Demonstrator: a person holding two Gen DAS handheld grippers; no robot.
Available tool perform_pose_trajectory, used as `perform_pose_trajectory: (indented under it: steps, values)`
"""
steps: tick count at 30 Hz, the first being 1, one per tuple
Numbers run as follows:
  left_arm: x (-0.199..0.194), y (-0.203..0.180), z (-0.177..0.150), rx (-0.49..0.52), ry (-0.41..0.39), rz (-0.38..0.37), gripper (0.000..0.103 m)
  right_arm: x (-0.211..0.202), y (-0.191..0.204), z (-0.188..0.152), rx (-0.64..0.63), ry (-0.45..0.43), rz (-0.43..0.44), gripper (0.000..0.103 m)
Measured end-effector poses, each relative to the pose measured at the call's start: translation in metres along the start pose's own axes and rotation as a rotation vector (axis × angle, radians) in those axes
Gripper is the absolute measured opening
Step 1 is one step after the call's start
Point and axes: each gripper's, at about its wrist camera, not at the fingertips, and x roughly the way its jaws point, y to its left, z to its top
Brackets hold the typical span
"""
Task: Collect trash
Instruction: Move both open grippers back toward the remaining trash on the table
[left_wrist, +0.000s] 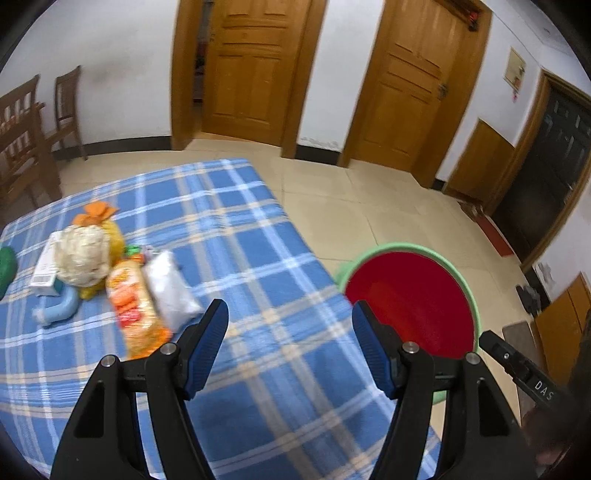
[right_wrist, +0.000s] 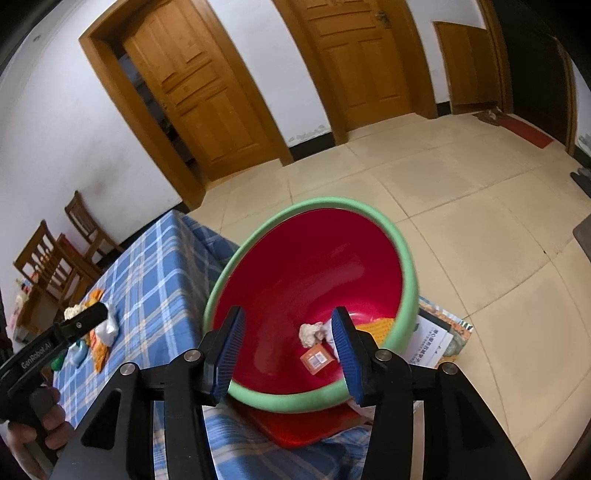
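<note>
My left gripper (left_wrist: 289, 308) hangs open and empty over the blue checked tablecloth (left_wrist: 258, 240). To its left lies a trash pile: a crumpled cream paper ball (left_wrist: 83, 254), an orange snack packet (left_wrist: 135, 306), a clear plastic bag (left_wrist: 170, 288), a blue tube (left_wrist: 61, 306) and a white box (left_wrist: 46, 266). A red bin with a green rim (left_wrist: 406, 245) stands off the table's right edge. My right gripper (right_wrist: 289, 314) is open above that bin (right_wrist: 332, 202), with nothing between its fingers. Inside lie a crumpled paper wad (right_wrist: 312, 332), a small orange box (right_wrist: 316, 360) and something yellow (right_wrist: 380, 326).
Wooden chairs (left_wrist: 26, 147) stand beyond the table's far left. Two wooden doors (left_wrist: 255, 70) line the far wall past a tiled floor (left_wrist: 369, 206). A printed booklet (right_wrist: 432, 339) and a red flat piece (right_wrist: 306, 424) lie under the bin. A hand (right_wrist: 37, 417) holds the left gripper.
</note>
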Motion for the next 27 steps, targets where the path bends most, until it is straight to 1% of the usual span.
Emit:
perform_pose_trajectory:
  steps: [3,9,12,14,19,24,27]
  values:
    - [-0.007,0.019,0.002,-0.037,-0.017,0.024,0.069,0.003,0.014,0.0,-0.031,0.01,0.012,0.053]
    - [-0.017,0.052,0.007,-0.101,-0.044,0.067,0.069,0.009,0.046,0.001,-0.091,0.024,0.04,0.054]
    - [-0.022,0.071,0.011,-0.13,-0.063,0.099,0.07,0.013,0.06,0.001,-0.115,0.032,0.051,0.054]
    - [-0.023,0.082,0.013,-0.146,-0.073,0.121,0.072,0.016,0.068,0.001,-0.126,0.039,0.06,0.054]
    - [-0.025,0.108,0.021,-0.186,-0.091,0.172,0.072,0.025,0.088,0.0,-0.161,0.06,0.081,0.054]
    - [-0.023,0.129,0.029,-0.215,-0.105,0.213,0.075,0.033,0.103,0.0,-0.195,0.077,0.096,0.054]
    - [-0.021,0.14,0.034,-0.225,-0.119,0.233,0.08,0.039,0.113,0.001,-0.213,0.089,0.103,0.054]
